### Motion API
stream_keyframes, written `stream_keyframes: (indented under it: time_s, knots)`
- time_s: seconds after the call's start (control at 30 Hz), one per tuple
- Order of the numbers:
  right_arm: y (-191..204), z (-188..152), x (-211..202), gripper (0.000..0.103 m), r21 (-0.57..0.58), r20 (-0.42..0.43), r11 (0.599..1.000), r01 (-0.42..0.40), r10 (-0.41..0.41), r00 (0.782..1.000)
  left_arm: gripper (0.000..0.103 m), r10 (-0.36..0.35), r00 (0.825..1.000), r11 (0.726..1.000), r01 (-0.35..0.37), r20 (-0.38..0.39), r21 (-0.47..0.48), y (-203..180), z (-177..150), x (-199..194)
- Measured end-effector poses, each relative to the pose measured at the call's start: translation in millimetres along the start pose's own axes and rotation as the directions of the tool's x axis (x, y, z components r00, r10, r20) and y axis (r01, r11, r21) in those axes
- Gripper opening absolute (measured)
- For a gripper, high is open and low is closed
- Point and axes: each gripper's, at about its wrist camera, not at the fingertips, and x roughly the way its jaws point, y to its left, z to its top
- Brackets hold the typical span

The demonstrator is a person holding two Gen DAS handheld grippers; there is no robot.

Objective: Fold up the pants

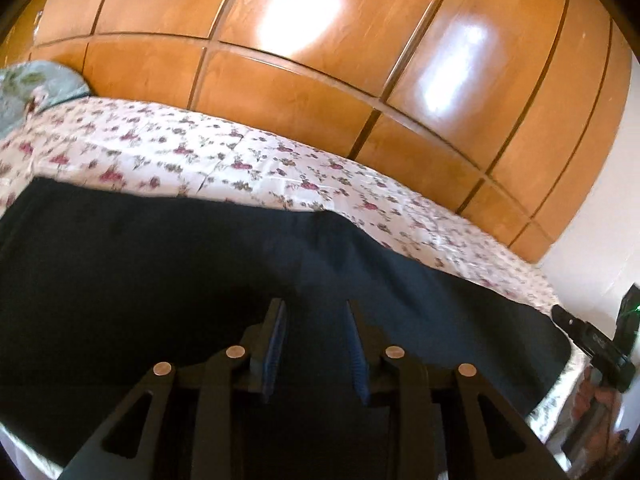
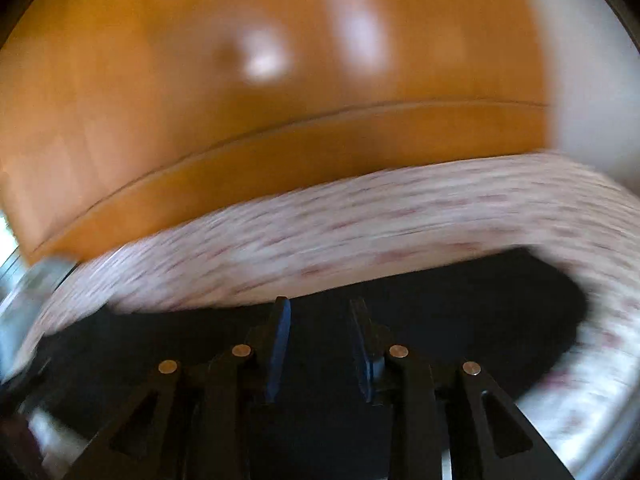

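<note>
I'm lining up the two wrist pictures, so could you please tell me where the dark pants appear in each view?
Left wrist: the dark pants fill the lower half, spread flat on the floral bedsheet, beneath the open left gripper.
Right wrist: the pants, blurred, lie across the lower middle, under the open right gripper.
Shared landmark: the wooden wardrobe behind the bed.

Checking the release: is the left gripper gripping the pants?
Apart. In the left wrist view the left gripper has open jaws with nothing between them, above the pants.

Glare on wardrobe [image 1: 300, 8]; right-wrist blur
</note>
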Motion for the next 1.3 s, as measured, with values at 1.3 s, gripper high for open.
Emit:
stream_keyframes:
  time_s: [1.3]
  knots:
    - [115.2,17.9,91.3,0.048,-0.035,-0.132,0.982,-0.188,0.182,0.974,0.04,-0.003,0.992,0.999,-0.002,0.13,0.035,18.6,-34.7,17.6]
